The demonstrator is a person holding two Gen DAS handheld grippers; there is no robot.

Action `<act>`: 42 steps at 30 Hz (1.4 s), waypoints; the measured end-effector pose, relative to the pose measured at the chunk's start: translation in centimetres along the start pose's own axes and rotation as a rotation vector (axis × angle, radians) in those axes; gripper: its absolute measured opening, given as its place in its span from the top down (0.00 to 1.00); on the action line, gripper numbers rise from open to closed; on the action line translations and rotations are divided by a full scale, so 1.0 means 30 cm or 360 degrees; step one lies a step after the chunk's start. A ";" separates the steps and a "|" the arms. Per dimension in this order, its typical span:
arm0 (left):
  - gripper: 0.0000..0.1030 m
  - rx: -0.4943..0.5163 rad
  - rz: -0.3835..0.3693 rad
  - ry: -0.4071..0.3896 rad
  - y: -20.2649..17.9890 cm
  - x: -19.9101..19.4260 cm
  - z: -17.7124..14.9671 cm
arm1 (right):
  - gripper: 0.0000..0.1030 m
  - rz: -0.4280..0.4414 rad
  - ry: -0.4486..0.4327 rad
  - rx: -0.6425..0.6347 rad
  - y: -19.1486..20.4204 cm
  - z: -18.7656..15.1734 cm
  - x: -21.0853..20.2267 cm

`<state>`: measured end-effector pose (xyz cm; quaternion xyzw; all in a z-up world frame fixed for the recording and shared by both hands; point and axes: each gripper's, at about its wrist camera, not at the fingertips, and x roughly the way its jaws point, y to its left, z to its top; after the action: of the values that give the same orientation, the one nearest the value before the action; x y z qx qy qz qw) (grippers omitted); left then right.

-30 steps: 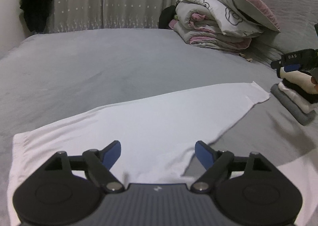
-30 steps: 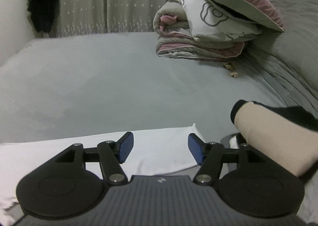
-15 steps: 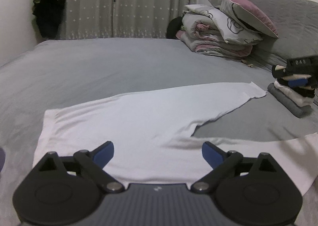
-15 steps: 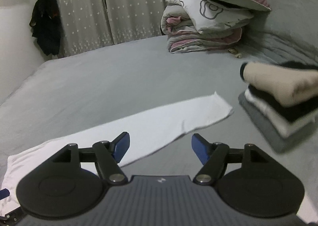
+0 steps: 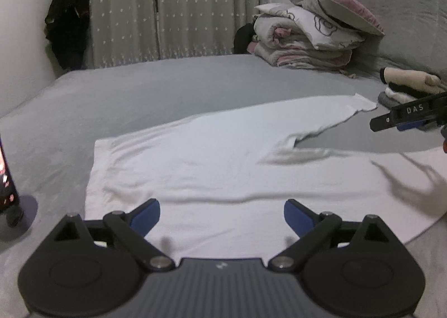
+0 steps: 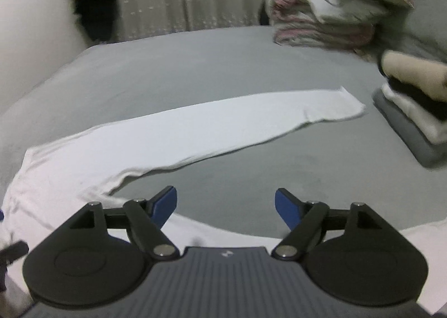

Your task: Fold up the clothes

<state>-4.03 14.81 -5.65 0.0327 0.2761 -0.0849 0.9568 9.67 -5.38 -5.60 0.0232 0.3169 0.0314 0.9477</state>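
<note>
white long-sleeved shirt (image 5: 212,161) flat on grey bed (image 5: 167,86), left tongs (image 5: 222,213) and right tongs (image 6: 225,206) both agape, empty, above it

Grey bed (image 5: 167,89) — white shirt (image 5: 223,156), folded stack (image 6: 413,111)

At the right edge of the left wrist view, the white letters "DAS" are printed on the black plastic finger arm of the right gripper (image 5: 413,118). A small pale logo mark is seen on the ribbed dark grey body of each gripper, at lower centre of both views; it cannot be read as text. No other lettering is legible.
</note>
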 end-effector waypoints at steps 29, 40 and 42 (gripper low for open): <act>0.05 -0.0217 0.0021 -0.0053 0.089 -0.087 0.015 | 0.02 0.0200 -0.0049 -0.0718 0.198 -0.152 -0.033; 0.05 -0.0038 -0.0019 0.0199 0.075 0.004 -0.043 | 0.02 0.0221 0.0104 -0.0532 0.066 -0.176 -0.012; 0.05 -0.0049 -0.0005 0.0206 0.088 -0.016 -0.044 | 0.01 0.0248 0.0106 -0.0531 0.057 -0.181 -0.023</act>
<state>-4.65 17.61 -6.48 0.0230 0.3389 -0.0797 0.9372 5.76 -3.59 -9.40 -0.1107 0.3358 0.1576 0.9220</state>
